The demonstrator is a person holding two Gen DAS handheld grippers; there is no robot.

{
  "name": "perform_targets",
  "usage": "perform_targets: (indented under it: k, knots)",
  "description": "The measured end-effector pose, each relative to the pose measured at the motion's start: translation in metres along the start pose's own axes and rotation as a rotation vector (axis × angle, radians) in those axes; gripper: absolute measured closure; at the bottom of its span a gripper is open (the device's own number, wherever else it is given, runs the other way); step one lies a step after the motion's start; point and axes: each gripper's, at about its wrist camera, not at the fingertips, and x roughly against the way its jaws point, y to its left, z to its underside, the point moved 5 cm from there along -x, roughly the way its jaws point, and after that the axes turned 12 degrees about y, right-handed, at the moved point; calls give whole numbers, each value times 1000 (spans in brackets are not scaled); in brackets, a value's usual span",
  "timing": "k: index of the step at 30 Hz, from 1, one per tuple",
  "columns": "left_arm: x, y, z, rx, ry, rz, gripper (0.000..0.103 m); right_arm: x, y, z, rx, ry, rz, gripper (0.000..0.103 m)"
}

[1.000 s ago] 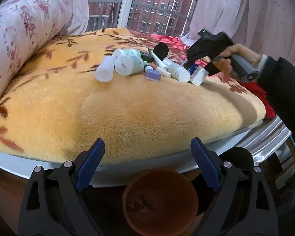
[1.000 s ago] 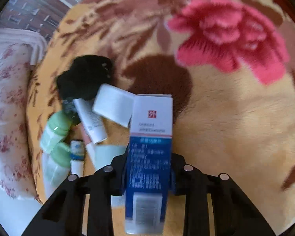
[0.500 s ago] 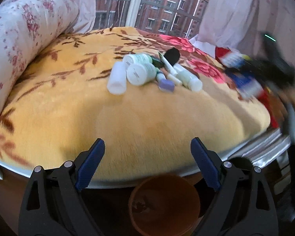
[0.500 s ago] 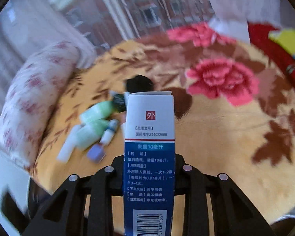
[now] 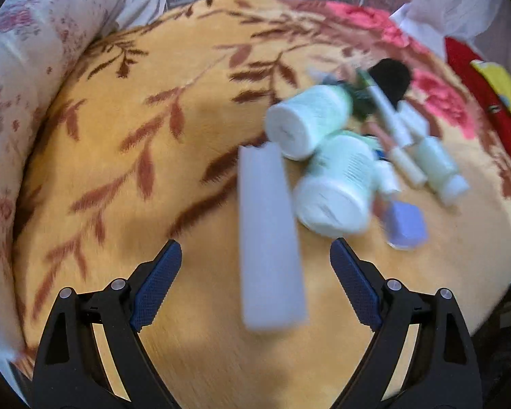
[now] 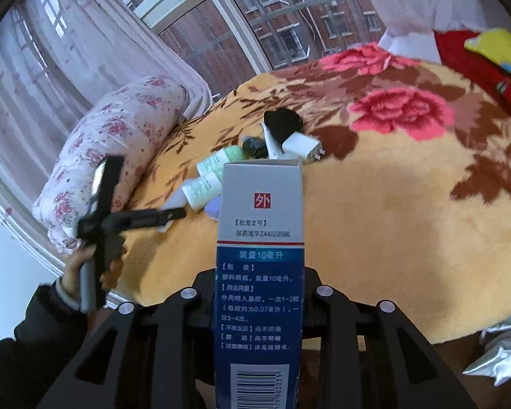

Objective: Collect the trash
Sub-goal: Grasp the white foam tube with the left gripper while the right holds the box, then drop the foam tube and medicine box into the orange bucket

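My left gripper (image 5: pixel 255 283) stands open over the yellow flowered blanket (image 5: pixel 126 204), its blue pads (image 5: pixel 156 286) on either side of the near end of a white plastic bottle (image 5: pixel 269 238) without touching it. Behind it lies a pile of trash: two pale green bottles (image 5: pixel 337 187), a lilac cap (image 5: pixel 405 225), a thin tube (image 5: pixel 391 126) and a black lump (image 5: pixel 391 81). My right gripper (image 6: pixel 259 293) is shut on a blue and white medicine box (image 6: pixel 260 255), held above the blanket, well back from the pile (image 6: pixel 221 167). From there the left gripper (image 6: pixel 173 214) shows beside the pile.
A flowered bolster (image 5: pixel 24 68) lies along the left of the bed. Red and yellow cloth (image 5: pixel 477 78) sits at the right edge. A white charger plug (image 6: pixel 301 145) lies by the pile. The window (image 6: pixel 255 34) and curtains stand behind the bed; a silver valance (image 6: pixel 500 351) hangs below.
My left gripper has moved forward over the bed and tilted down onto the white bottle; the brown bin has left its view. My right gripper has lifted the box up and away from the pile.
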Motion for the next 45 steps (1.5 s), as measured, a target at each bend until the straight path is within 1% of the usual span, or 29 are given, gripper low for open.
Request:
perform_targets:
  k: [2, 4, 5, 6, 7, 8, 9, 10, 11, 12, 16, 19, 21, 23, 24, 26, 27, 30, 32, 33, 36, 39, 41, 43, 45]
  knots:
    - [-13, 5, -14, 5, 39, -6, 16, -5, -4, 1, -14, 12, -17, 73]
    - [-22, 11, -24, 13, 57, -12, 16, -10, -6, 3, -17, 27, -25, 73]
    - [-27, 16, -30, 26, 59, 1, 17, -11, -7, 5, -23, 29, -27, 73]
    - [-30, 21, -32, 47, 55, 11, 27, -13, -7, 6, -25, 33, -29, 73]
    - [-31, 22, -32, 57, 53, 19, 30, -14, -7, 7, -27, 36, -31, 73]
    - [-30, 23, -30, 57, 34, 23, 38, -15, -8, 9, -31, 37, -31, 73]
    - [-27, 22, -28, 43, 12, 23, 58, -16, -8, 10, -35, 39, -32, 73]
    - [-23, 18, -25, 26, -2, 25, 69, -17, -8, 11, -39, 45, -37, 73]
    - [-20, 16, -20, 19, -18, 15, 75, -18, -9, 12, -43, 48, -39, 73]
    - [-18, 15, -16, 24, -29, 1, 77, -20, -9, 14, -46, 55, -39, 73]
    - [-5, 12, -5, 66, -79, -19, 80, -26, -3, 16, -44, 73, -42, 73]
    - [18, 1, 6, 59, -135, -32, 80, -25, 4, 16, -23, 69, -28, 73]
    - [41, -8, 17, 44, -186, -53, 80, -25, 7, 16, -11, 61, -7, 73]
    - [60, -16, 26, 33, -227, -23, 80, -23, 13, 17, 5, 54, 7, 73]
    - [75, -23, 38, 22, -257, 0, 80, -23, 16, 18, 11, 52, 7, 73]
    - [91, -32, 55, 9, -290, 13, 80, -19, 25, 24, 37, 43, 7, 73]
    - [101, -38, 68, 2, -316, 13, 79, -17, 29, 27, 50, 37, 11, 73]
    - [121, -56, 104, -25, -385, -12, 78, -11, 41, 42, 105, 20, 30, 73]
    - [126, -64, 124, -36, -410, -22, 78, -10, 46, 54, 126, 23, 40, 73]
    - [127, -69, 139, -34, -414, -14, 78, -12, 48, 62, 134, 34, 49, 73]
    - [120, -77, 169, -26, -392, 21, 78, -15, 50, 85, 141, 61, 70, 73]
    - [105, -83, 199, -38, -345, 54, 78, -16, 53, 113, 153, 93, 72, 73]
    - [86, -91, 215, -74, -298, 80, 78, -19, 56, 130, 170, 127, 83, 73]
    - [68, -98, 225, -88, -251, 85, 78, -29, 55, 149, 177, 182, 90, 73]
    - [46, -104, 231, -92, -189, 115, 78, -44, 49, 161, 163, 234, 98, 73]
